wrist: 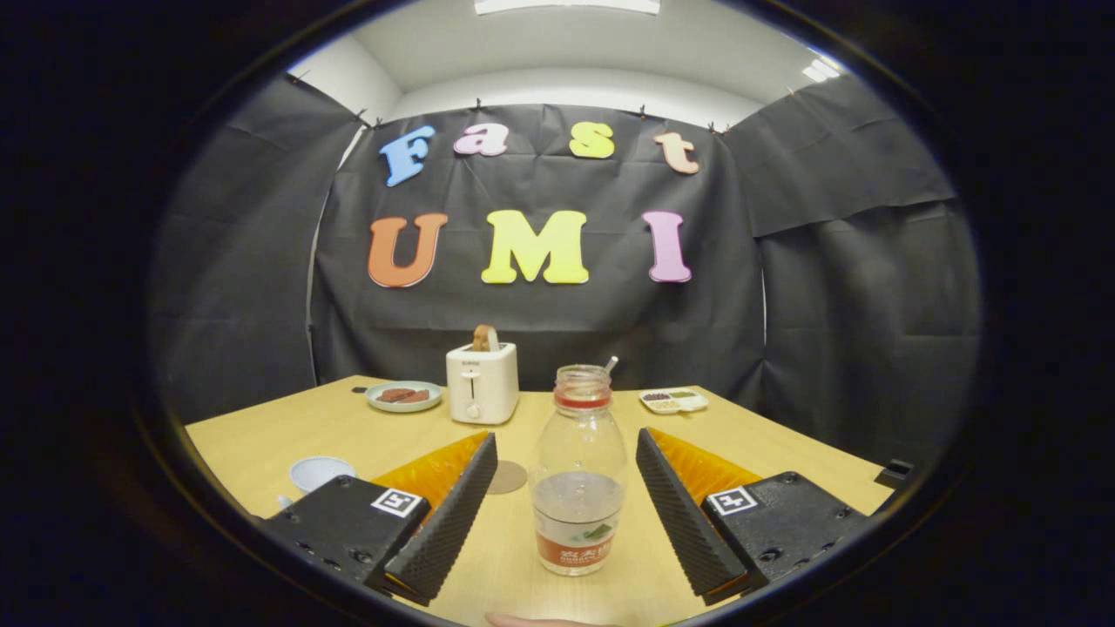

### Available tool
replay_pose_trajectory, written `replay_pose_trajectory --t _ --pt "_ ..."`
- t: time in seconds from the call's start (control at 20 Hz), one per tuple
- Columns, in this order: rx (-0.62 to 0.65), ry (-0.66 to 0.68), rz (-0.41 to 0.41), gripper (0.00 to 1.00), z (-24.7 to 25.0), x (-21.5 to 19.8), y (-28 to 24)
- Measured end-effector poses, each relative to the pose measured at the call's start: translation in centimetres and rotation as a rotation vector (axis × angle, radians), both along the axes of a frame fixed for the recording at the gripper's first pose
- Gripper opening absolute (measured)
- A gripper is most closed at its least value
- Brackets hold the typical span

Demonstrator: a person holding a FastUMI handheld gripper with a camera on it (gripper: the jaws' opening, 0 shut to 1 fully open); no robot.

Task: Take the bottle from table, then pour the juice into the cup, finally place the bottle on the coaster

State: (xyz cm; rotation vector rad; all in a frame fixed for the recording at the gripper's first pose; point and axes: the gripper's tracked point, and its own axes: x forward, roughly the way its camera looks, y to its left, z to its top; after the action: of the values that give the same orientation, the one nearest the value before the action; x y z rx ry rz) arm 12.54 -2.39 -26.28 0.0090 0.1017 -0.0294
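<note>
Step one is in hand: taking the bottle (578, 470) from the table (287, 435). The gripper (566, 514) has its fingers spread wide apart, one on each side of the bottle, with a clear gap between each pad and the plastic, so nothing is held yet. The bottle stands upright between them, on the near part of the table.

As I judge it, the next move is to close both fingers evenly on the lower body, around the label, firmly enough that it will not slip but not so hard that the thin plastic buckles. The mouth looks uncapped, so it should stay upright when lifted.

About the lower third of the bottle holds a clear to pale liquid. A round coaster (506, 476) lies flat just beyond the left finger. A pale cup (319, 472) sits toward the left edge; its contents cannot be made out. Near the far edge stand a toaster (482, 381) with bread in its slot, a plate (403, 396) with something dark on it, and a small divided tray (673, 400).
</note>
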Motion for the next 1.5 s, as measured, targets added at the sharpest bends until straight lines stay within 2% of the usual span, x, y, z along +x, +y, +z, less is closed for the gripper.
replay_pose_trajectory --t 0.35,0.8,0.85,1.0,1.2,1.5 --pt "-0.012 0.061 -0.028 1.0 -3.4 1.4 -0.5" --pt "-0.026 0.092 -0.049 1.0 -5.3 2.1 -1.3" --pt "-0.019 0.077 -0.027 0.98 -5.1 2.2 -0.9" --pt "-0.013 0.055 0.001 0.83 -5.0 2.1 -0.5" --pt "-0.018 0.066 0.007 0.81 -5.1 2.4 -0.6" --pt "-0.115 0.081 0.034 0.8 -4.8 1.9 -0.9"
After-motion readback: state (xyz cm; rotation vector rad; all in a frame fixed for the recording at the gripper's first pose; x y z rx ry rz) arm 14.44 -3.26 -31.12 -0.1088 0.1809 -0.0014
